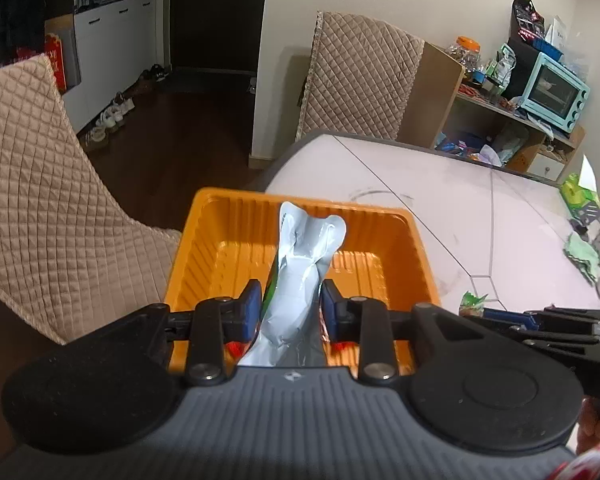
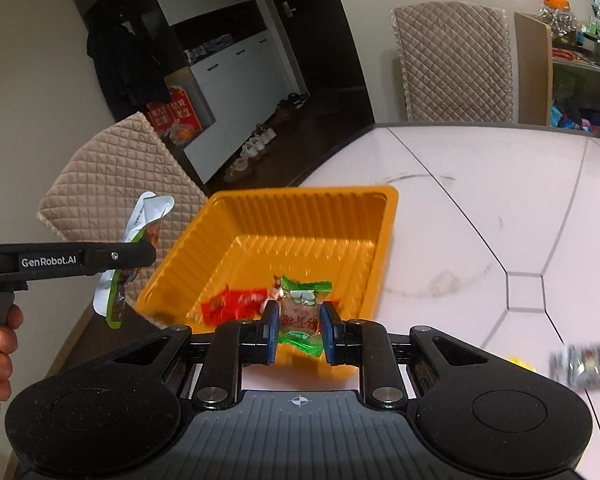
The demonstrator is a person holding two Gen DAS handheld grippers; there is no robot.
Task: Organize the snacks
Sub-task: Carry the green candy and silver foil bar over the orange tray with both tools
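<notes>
Left wrist view: pale bench [image 1: 440, 200], its far edge cut off. Orange tray [image 1: 236, 220] at the near corner holds a blurred red packet [image 2: 230, 304]. Left gripper [image 1: 288, 308] fingers pinch a silver pouch [image 1: 300, 280], print unreadable. Right gripper [image 2: 299, 334] fingers pinch a green-ended sweet [image 2: 300, 314] with red Chinese characters, over the tray's near edge. "GenRobot.AI" marks the left gripper's side.

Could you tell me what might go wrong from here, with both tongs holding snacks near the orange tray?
1. The orange tray sits at the table's edge by the chair; a bump from either tongs could push it off.
2. The left tongs hold the long silver pouch near its lower part, so it may tip out over the rim when released.
3. The right tongs and their green-wrapped candy hover near the tray's near rim, so it could land outside.
</notes>
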